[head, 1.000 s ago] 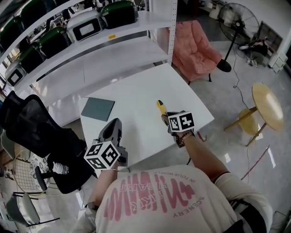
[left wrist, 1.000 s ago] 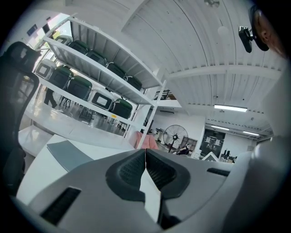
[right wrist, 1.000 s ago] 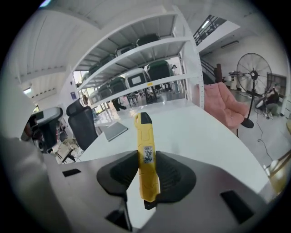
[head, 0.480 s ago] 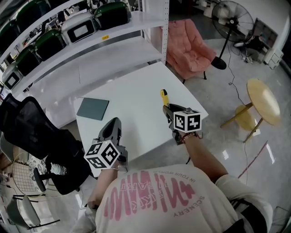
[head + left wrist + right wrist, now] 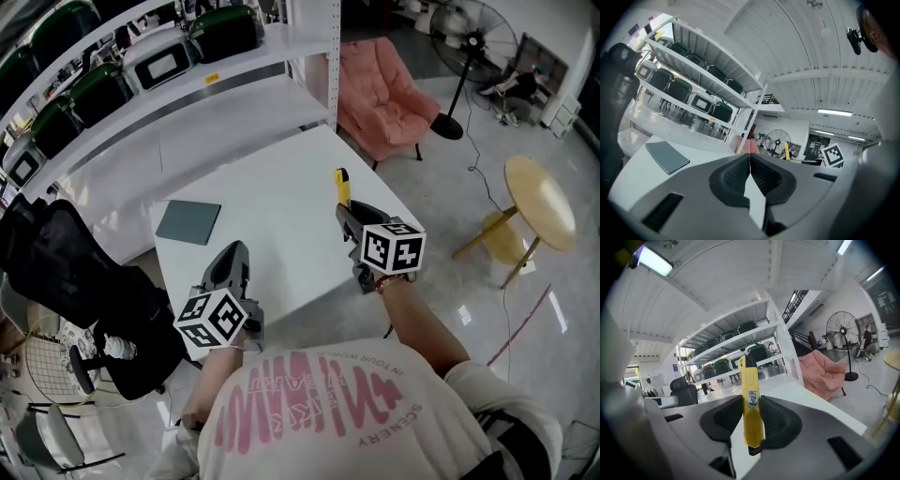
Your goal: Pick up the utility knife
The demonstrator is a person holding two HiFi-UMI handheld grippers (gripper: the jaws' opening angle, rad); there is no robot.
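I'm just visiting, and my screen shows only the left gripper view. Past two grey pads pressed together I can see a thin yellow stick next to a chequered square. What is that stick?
Observer: It's a utility knife. The right gripper view shows the right gripper clamped on its yellow handle, with one jaw on each side.
Operator: Is it lying on the table?
Observer: No. In the head view it sticks out of that gripper over the white table, pointing away from the person.
Operator: Is there anything else on that side?
Observer: Yes. The head view shows a round wooden side table on the floor, off to the right of the white table.
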